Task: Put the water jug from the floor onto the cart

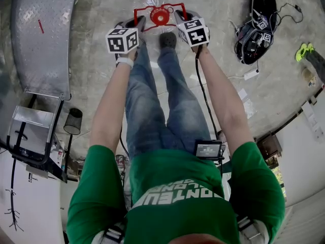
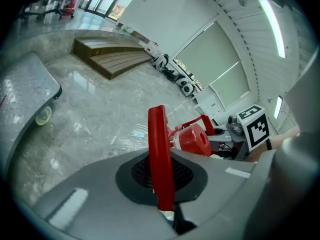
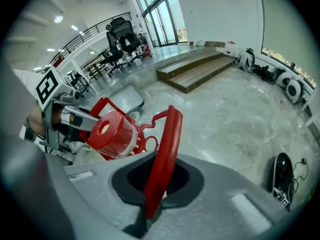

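Observation:
The water jug stands on the floor in front of my feet; its red cap and red carrying handle show in the head view, the clear body mostly hidden. My left gripper is shut on the handle's left bar, which runs straight between its jaws. My right gripper is shut on the right bar. The cap sits between the two grippers. The cart, a grey diamond-plate platform on wheels, lies to the left.
A black case with cables and a power strip lie on the floor to the right. A black mesh bin and a metal frame stand at the near left. Wooden steps and an office chair are farther off.

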Motion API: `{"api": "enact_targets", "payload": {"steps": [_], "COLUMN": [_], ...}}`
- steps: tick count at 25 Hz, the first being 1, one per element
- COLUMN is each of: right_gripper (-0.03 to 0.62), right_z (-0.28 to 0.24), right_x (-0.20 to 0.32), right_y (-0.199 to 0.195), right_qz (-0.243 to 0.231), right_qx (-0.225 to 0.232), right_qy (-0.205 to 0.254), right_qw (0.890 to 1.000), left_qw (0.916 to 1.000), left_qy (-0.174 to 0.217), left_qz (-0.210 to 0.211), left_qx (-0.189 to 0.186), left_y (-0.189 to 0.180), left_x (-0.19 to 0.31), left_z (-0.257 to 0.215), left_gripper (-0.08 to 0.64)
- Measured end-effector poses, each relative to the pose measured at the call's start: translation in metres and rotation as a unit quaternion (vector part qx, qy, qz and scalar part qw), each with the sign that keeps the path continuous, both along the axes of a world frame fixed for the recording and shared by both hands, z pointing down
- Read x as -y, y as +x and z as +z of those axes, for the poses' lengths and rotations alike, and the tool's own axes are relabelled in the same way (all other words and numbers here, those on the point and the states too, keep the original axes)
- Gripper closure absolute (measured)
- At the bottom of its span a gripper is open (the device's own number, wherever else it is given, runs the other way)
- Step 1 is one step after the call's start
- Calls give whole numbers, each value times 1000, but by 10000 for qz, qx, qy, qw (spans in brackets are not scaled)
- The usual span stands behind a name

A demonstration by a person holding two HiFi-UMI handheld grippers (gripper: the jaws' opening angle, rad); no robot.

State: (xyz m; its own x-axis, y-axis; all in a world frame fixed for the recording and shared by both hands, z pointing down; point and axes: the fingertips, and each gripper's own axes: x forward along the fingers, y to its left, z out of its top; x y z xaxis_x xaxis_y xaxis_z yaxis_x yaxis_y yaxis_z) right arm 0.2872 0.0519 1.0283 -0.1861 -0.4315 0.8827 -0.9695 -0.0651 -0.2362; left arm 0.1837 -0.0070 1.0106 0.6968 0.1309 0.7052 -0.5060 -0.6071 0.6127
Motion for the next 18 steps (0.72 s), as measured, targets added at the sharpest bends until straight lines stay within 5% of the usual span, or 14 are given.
{"api": "enact_targets", "payload": {"steps": [18], "right_gripper": [598], "right_z": [-69], "right_x": [-11], "right_y": [17], "right_qz": [67], "right_qx": [-55], "right_qy": [417], "right_qw": [9991], "left_qw": [9987], "left_qy": [111], "left_qz": [-111], "left_qx": [-483], "left_y": [26], "left_x": [-11], "left_z": [-70], "left_gripper": [549]}}
